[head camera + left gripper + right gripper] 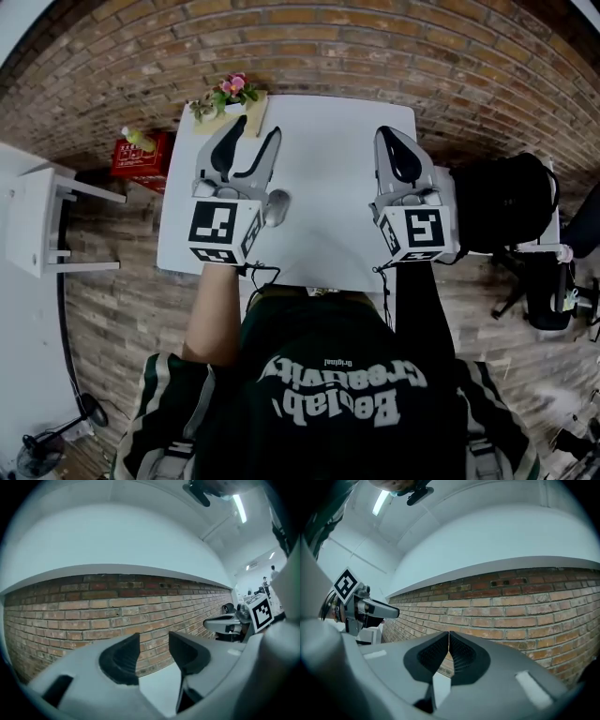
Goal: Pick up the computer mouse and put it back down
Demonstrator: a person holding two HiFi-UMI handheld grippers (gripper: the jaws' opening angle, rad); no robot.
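Observation:
A grey computer mouse (277, 207) lies on the white table (328, 159), just right of my left gripper's marker cube and partly hidden by it. My left gripper (260, 127) is held up above the table and pointed level, its jaws apart. In the left gripper view nothing is between its black pads (123, 660), only the brick wall beyond. My right gripper (386, 133) hovers over the table's right side with its jaws pressed together and empty, as the right gripper view (449, 639) also shows.
A small pot of pink flowers (232, 94) stands at the table's back left corner. A red box (141, 155) and a white stool (37, 220) are on the floor to the left. A black chair (506, 202) is to the right. A brick wall (93, 606) faces both grippers.

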